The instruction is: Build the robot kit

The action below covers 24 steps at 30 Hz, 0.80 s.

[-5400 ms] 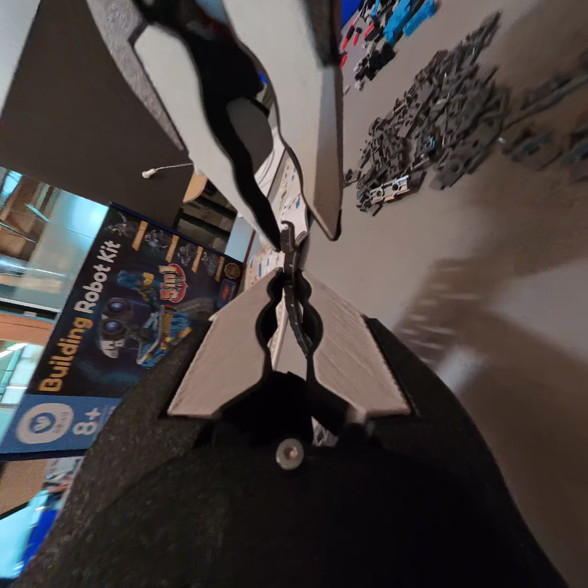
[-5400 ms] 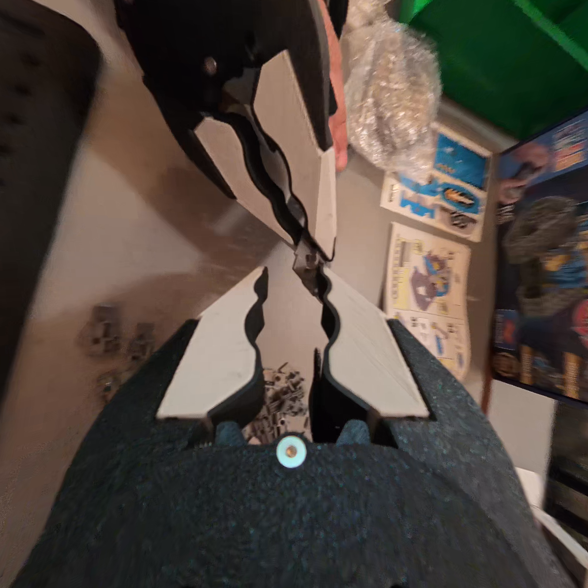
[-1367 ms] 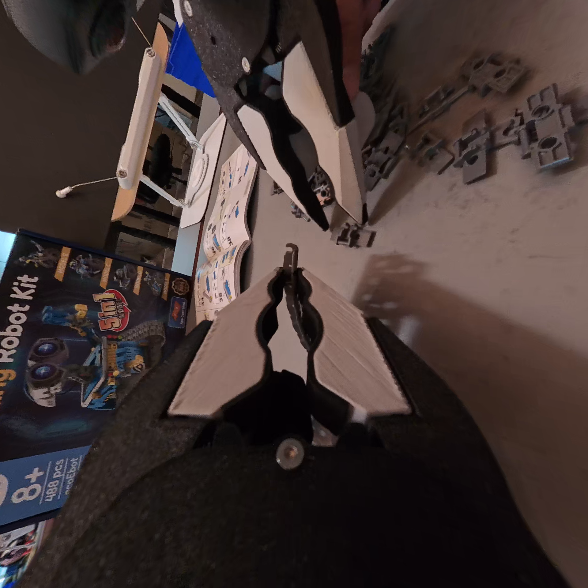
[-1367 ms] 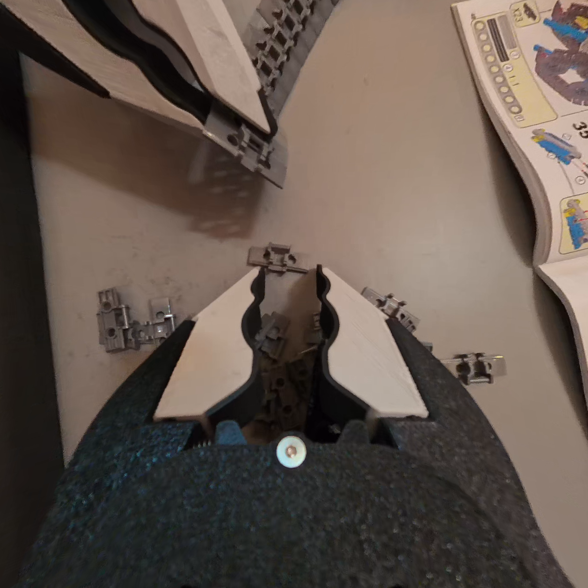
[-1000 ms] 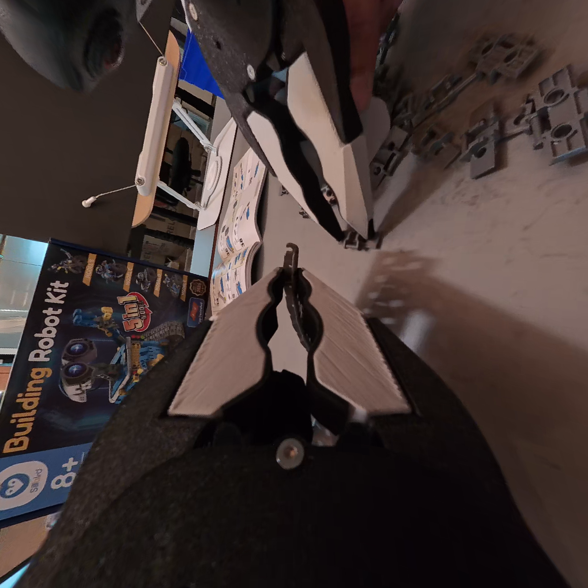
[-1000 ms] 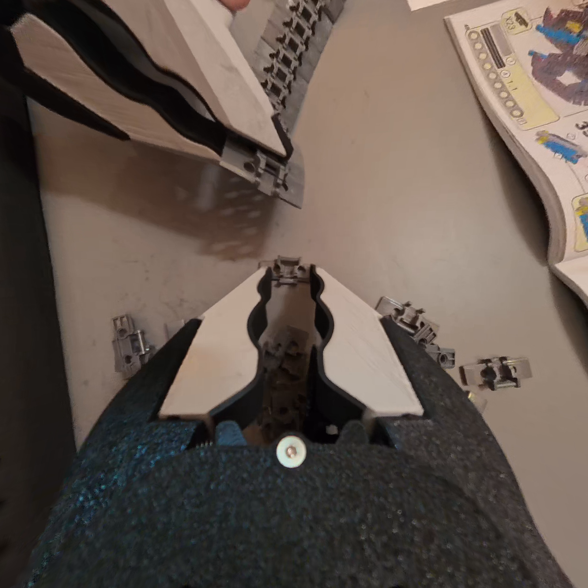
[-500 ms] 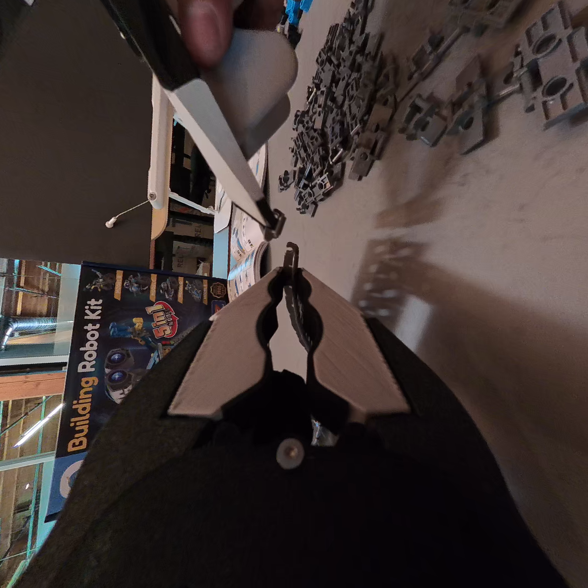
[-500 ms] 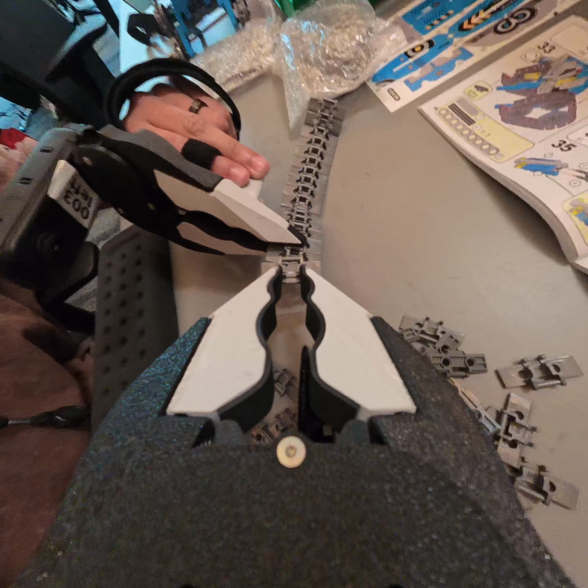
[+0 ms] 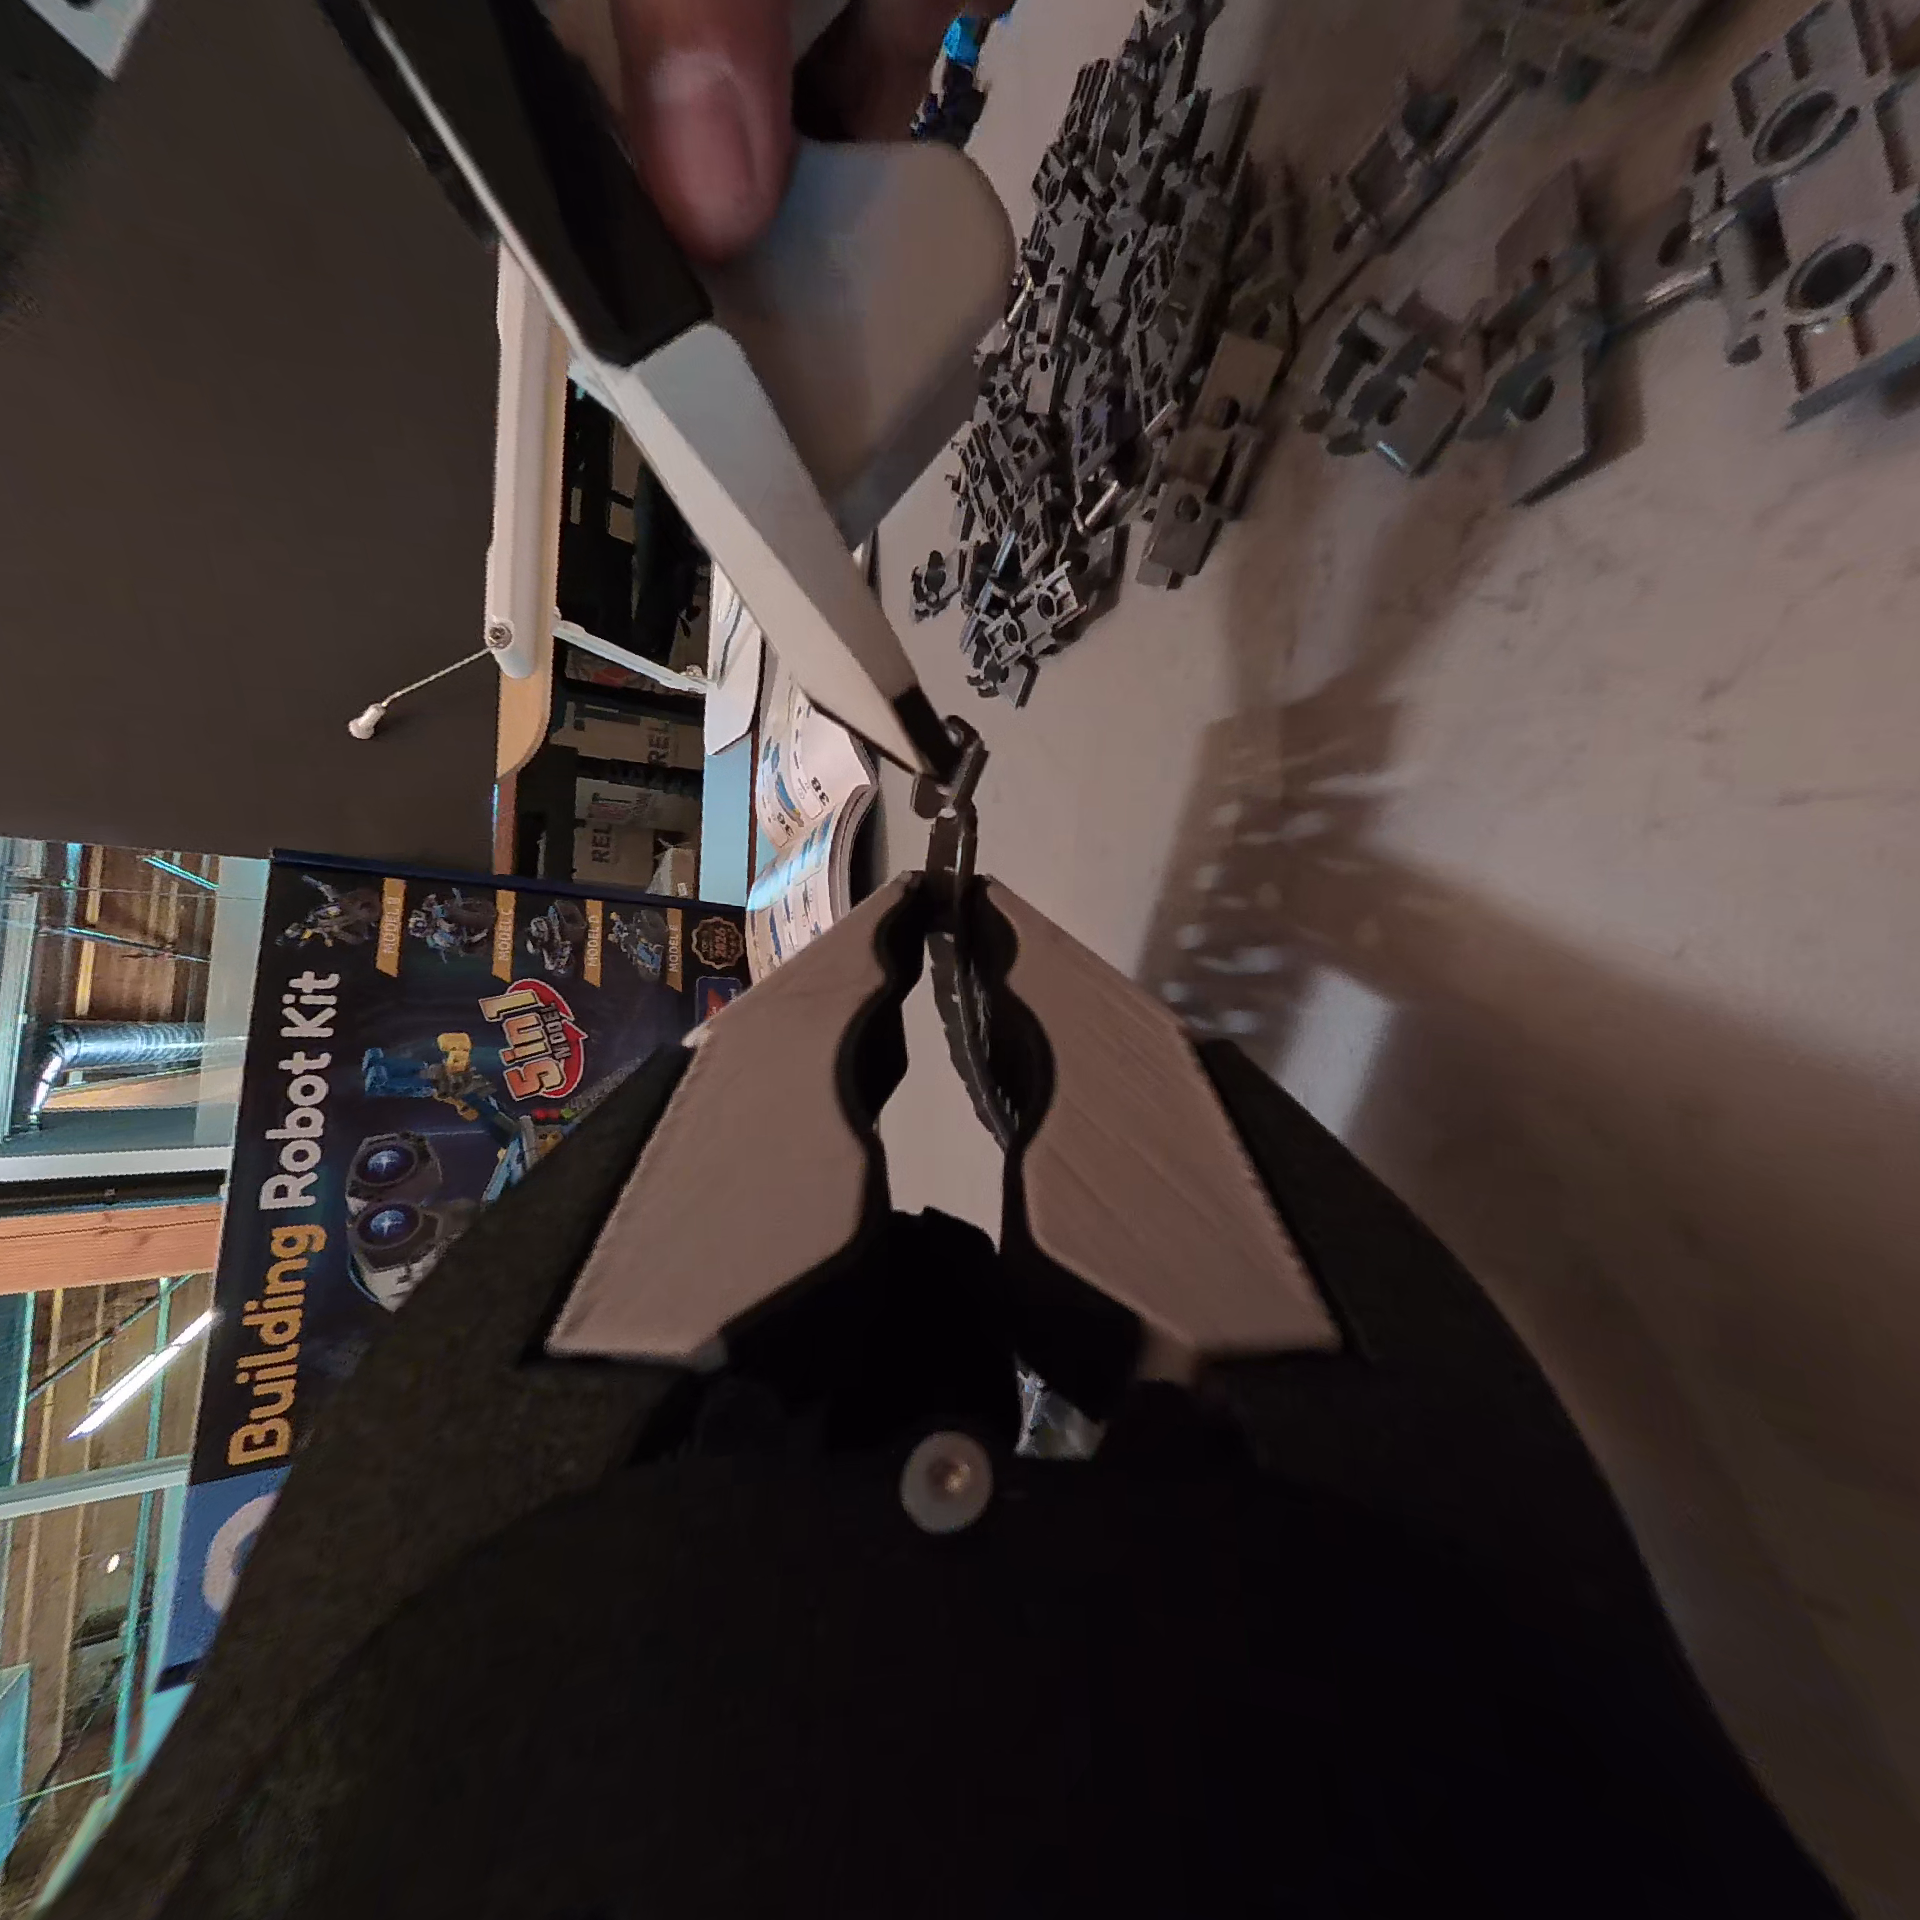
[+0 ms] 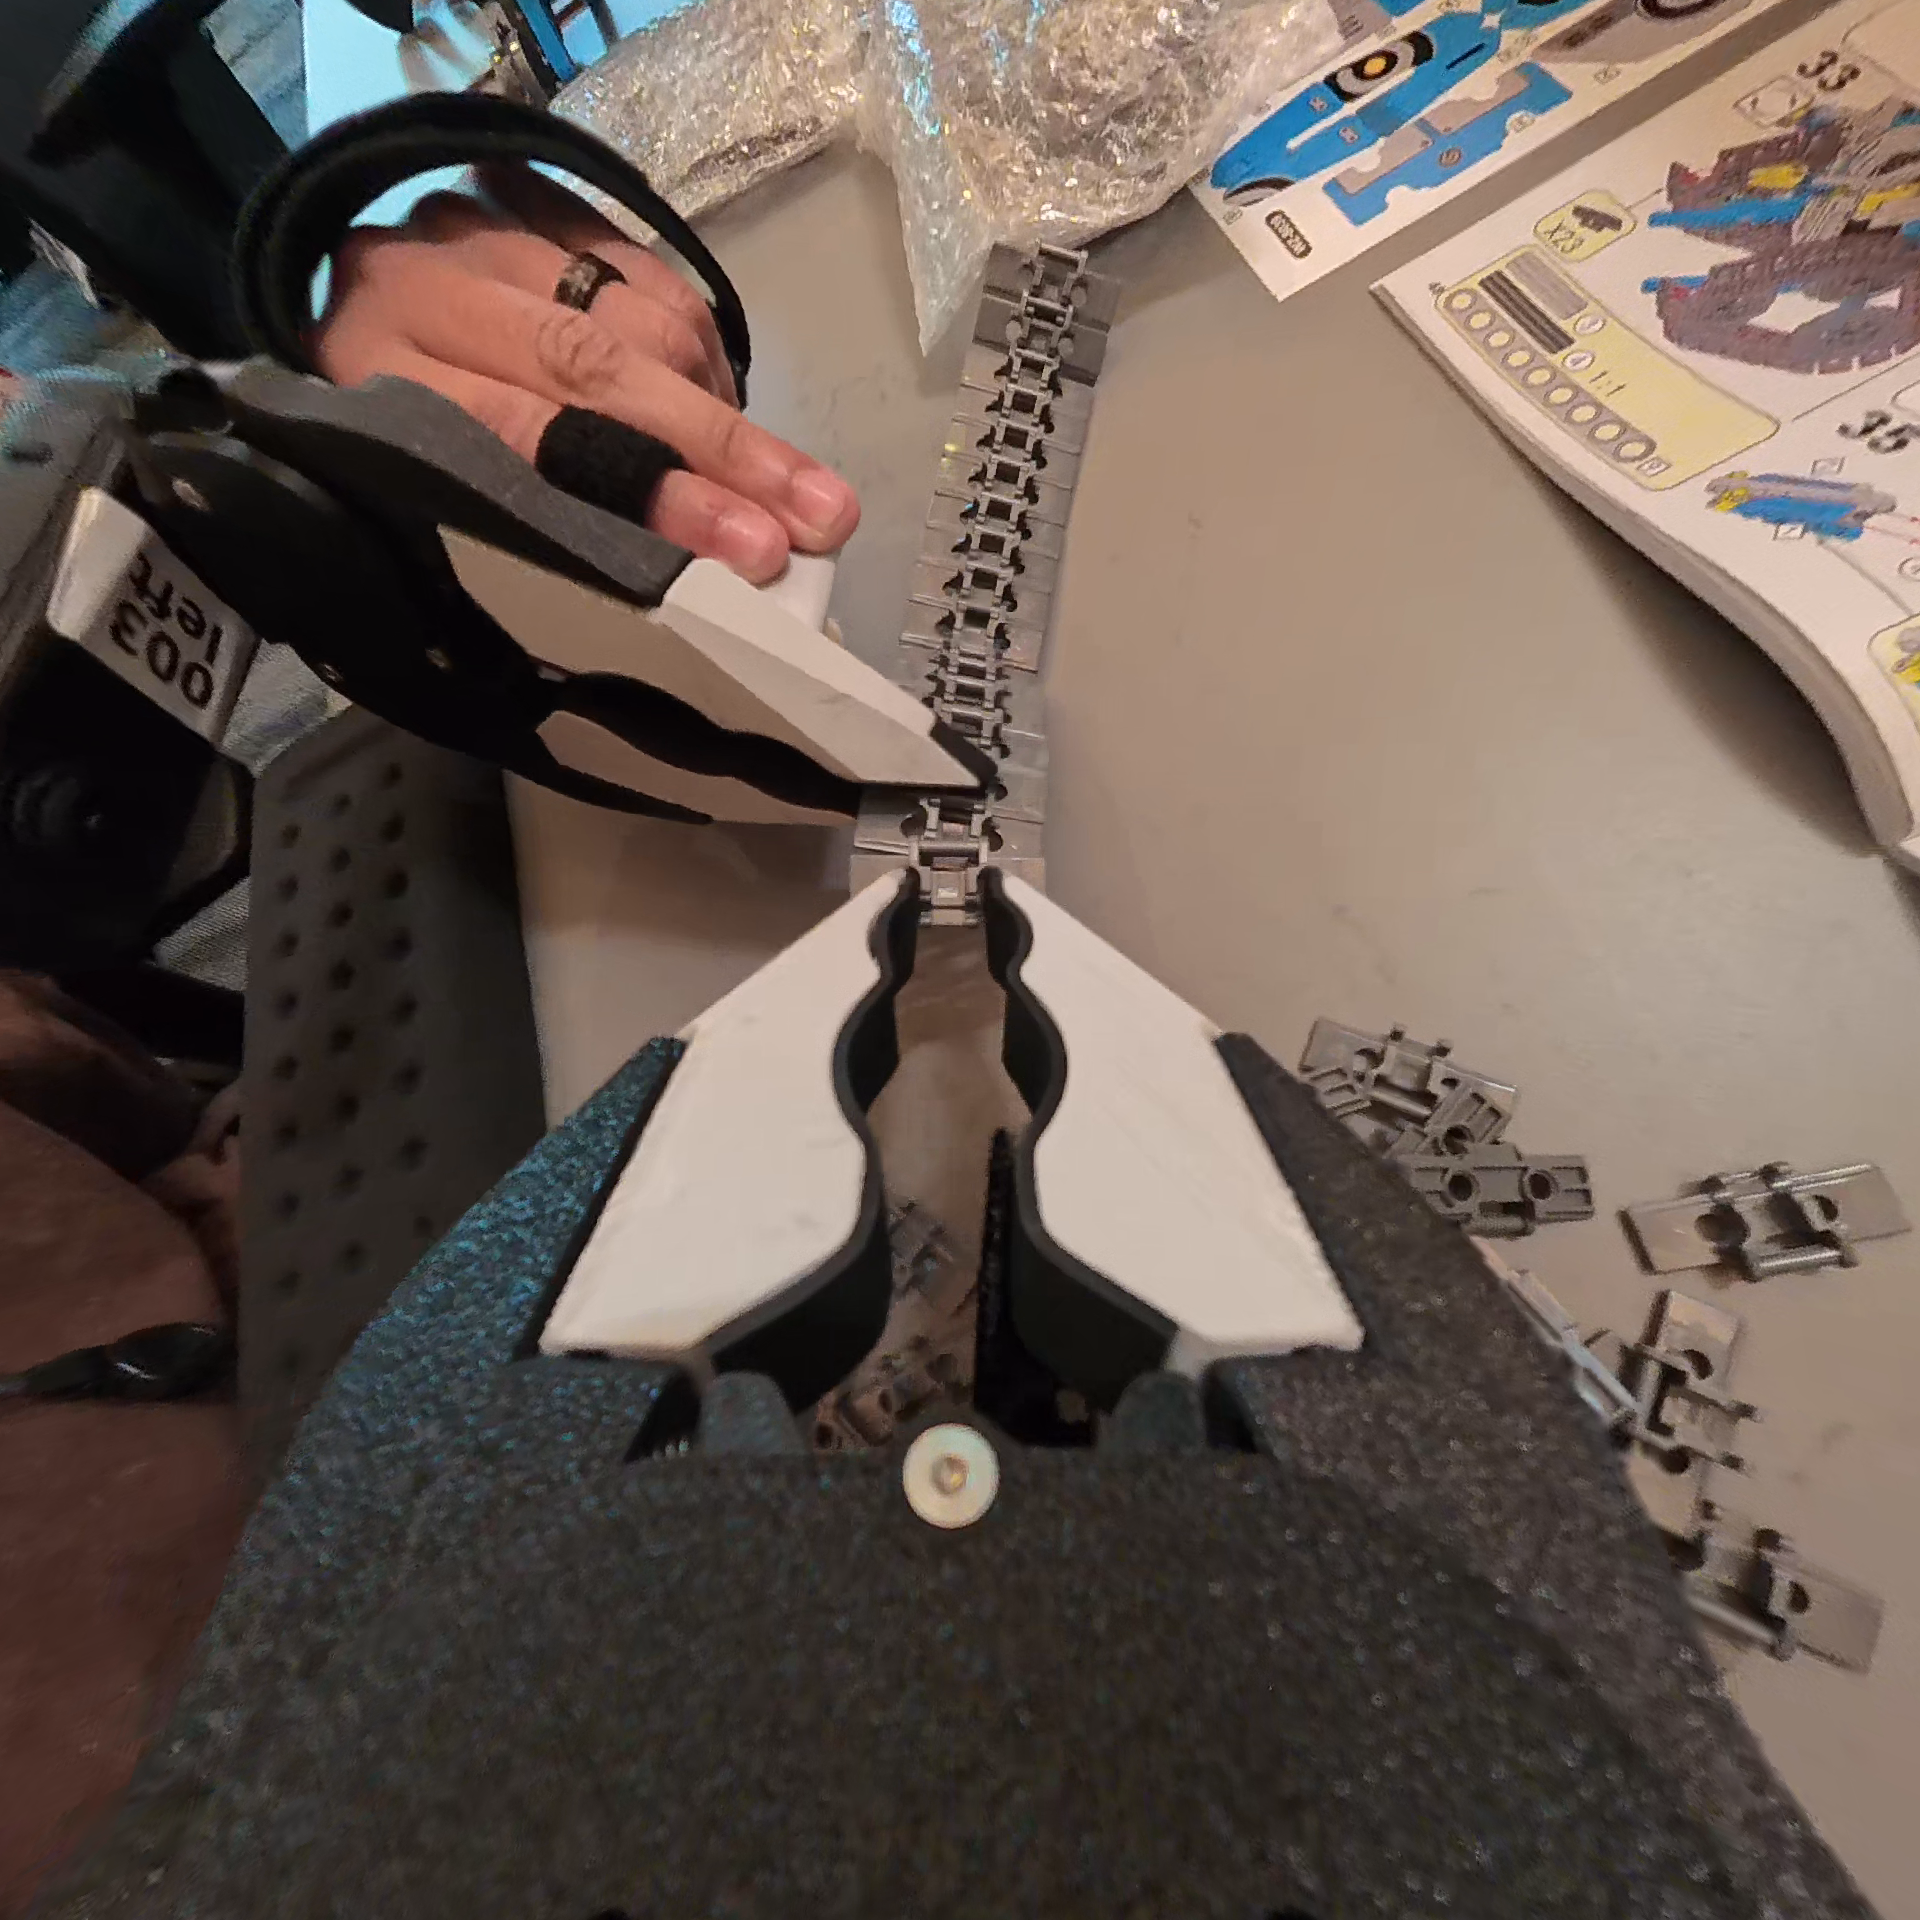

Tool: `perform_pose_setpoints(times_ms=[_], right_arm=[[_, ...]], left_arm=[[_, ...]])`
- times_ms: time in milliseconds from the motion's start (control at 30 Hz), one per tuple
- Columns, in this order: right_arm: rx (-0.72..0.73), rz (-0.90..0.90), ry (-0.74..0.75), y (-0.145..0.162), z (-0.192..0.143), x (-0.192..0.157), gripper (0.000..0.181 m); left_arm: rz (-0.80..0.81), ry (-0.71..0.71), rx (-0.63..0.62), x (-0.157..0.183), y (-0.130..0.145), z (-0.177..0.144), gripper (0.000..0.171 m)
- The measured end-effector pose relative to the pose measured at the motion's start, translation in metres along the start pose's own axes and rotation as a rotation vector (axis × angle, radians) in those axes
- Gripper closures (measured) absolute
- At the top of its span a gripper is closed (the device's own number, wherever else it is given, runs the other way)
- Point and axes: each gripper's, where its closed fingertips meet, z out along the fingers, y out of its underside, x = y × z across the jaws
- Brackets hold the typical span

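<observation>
The right gripper [image 10: 943,902] has its fingers closed on a single grey link [image 10: 945,906], pinched at the tips. That link meets the near end of a long grey track [image 10: 1013,520], which lies flat on the bench [image 10: 1299,831] and runs away toward crinkled plastic wrap [image 10: 987,94] at the far edge.

The left gripper [image 10: 961,781] comes in from the left, fingers closed on the track's near end; in its own view [image 9: 943,883] the track shows edge-on between the tips, so how much is gripped is hard to say. The two grippers' tips almost touch.

Loose links [image 10: 1455,1132] lie scattered near the right edge, an open manual [image 10: 1714,416] at the far right corner, a kit box [image 9: 416,1091] beyond.
</observation>
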Motion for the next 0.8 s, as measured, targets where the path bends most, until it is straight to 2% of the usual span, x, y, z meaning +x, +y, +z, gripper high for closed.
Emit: perform_pose_setpoints(times_ms=[67, 233, 300, 400, 567, 667, 800], right_arm=[[-0.005, -0.066, 0.024, 0.0, 0.0, -0.001, 0.164], [-0.062, -0.219, -0.027, 0.01, 0.009, -0.02, 0.145], [-0.066, -0.286, -0.001, 0.012, 0.013, -0.021, 0.145], [-0.156, -0.347, 0.121, 0.023, 0.014, -0.003, 0.139], [-0.259, -0.361, 0.16, 0.041, -0.002, 0.011, 0.155], [-0.236, -0.345, 0.103, 0.045, -0.009, 0.001, 0.157], [-0.244, -0.363, 0.125, 0.053, -0.007, 0.007, 0.157]], left_arm=[[-0.014, -0.001, 0.003, -0.001, 0.0, 0.0, 0.165], [-0.022, 0.001, 0.01, -0.002, -0.001, -0.001, 0.165], [-0.017, 0.002, 0.008, -0.002, -0.001, -0.001, 0.164], [-0.022, 0.005, 0.003, -0.002, 0.002, -0.001, 0.164], [-0.042, 0.035, 0.012, -0.001, 0.004, -0.002, 0.165], [-0.023, 0.039, 0.012, 0.002, 0.002, -0.002, 0.164], [-0.009, 0.048, 0.021, 0.005, -0.002, -0.002, 0.165]])
